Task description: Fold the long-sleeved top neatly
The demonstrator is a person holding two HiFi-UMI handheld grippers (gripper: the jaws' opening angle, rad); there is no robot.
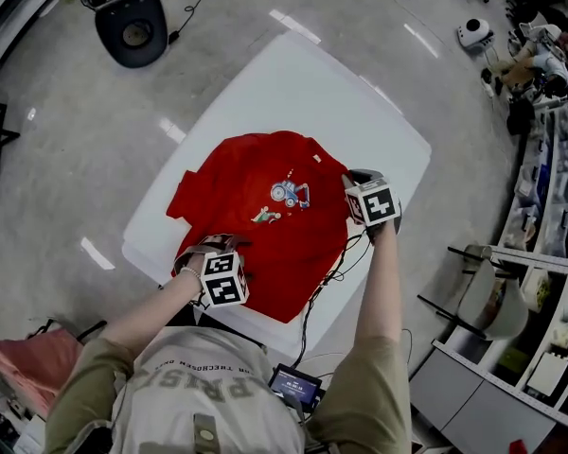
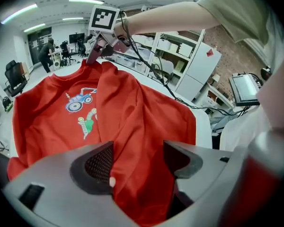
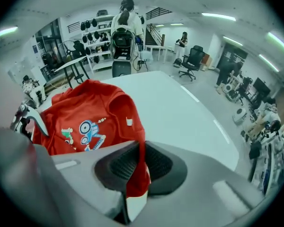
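Polished grey floor surrounds a white table (image 1: 388, 130), which sits cornerwise in the head view. On the floor beyond its far corner is a black round base (image 1: 133, 28), and shelves (image 1: 549, 253) line the right side of the room.

The red long-sleeved top (image 1: 265, 244) lies on the near half of the table, loosely spread and rumpled. A blue tractor print (image 1: 291, 194) faces up near its middle.

The right tool (image 3: 139, 150) is at the top's right edge. Its jaws are pressed together on a thin fold of the red cloth, which runs up between the two ribbed pads. From the left gripper view, that pinched edge stands up in a small peak above the table.

The left tool (image 2: 138, 148) points steeply down at the near-left part of the top, close to the table's near edge. Its jaws stand wide apart, and a loose ridge of red cloth runs through the gap between them, unclamped.

A dark cable (image 1: 327, 277) trails across the near-right part of the top towards a small screen (image 1: 295, 383) at the person's waist.
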